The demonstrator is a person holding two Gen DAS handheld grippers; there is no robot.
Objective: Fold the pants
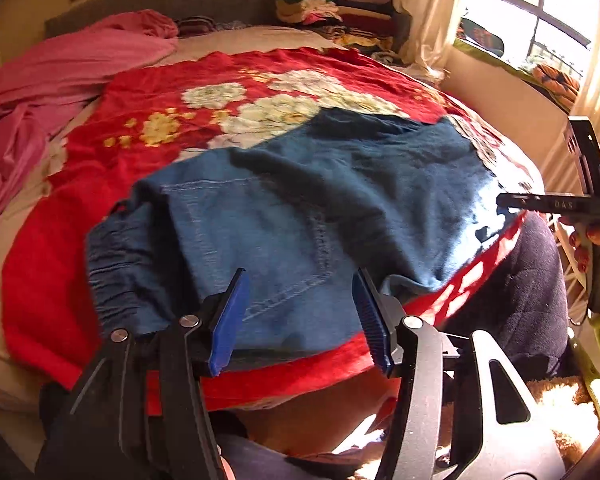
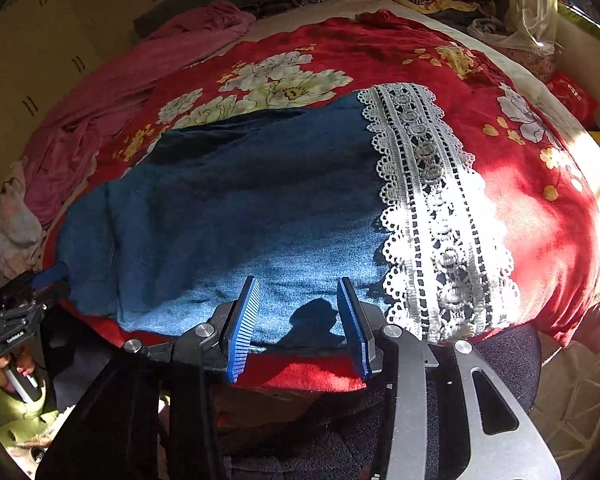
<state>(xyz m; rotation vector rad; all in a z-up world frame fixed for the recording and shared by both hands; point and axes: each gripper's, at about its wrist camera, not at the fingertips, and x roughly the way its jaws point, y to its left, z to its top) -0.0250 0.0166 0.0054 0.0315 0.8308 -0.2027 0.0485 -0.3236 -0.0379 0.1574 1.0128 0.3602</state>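
Observation:
Blue denim pants [image 1: 300,208] lie folded lengthwise on the red floral blanket [image 1: 100,168], elastic waistband [image 1: 116,276] at the left, back pocket up. In the right wrist view the pants [image 2: 228,216] end in a white lace hem [image 2: 432,216] at the right. My left gripper [image 1: 300,280] is open, hovering over the waist end near the bed's front edge, holding nothing. My right gripper [image 2: 298,284] is open over the leg end just left of the lace, holding nothing. The left gripper also shows at the far left of the right wrist view [image 2: 40,284].
A pink sheet [image 1: 60,80] is bunched at the bed's left. Stacked folded clothes [image 1: 332,4] sit at the head by the window [image 1: 532,20]. The blanket [image 2: 520,120] extends right of the lace. A dark stool or cushion [image 1: 512,300] stands beside the bed front.

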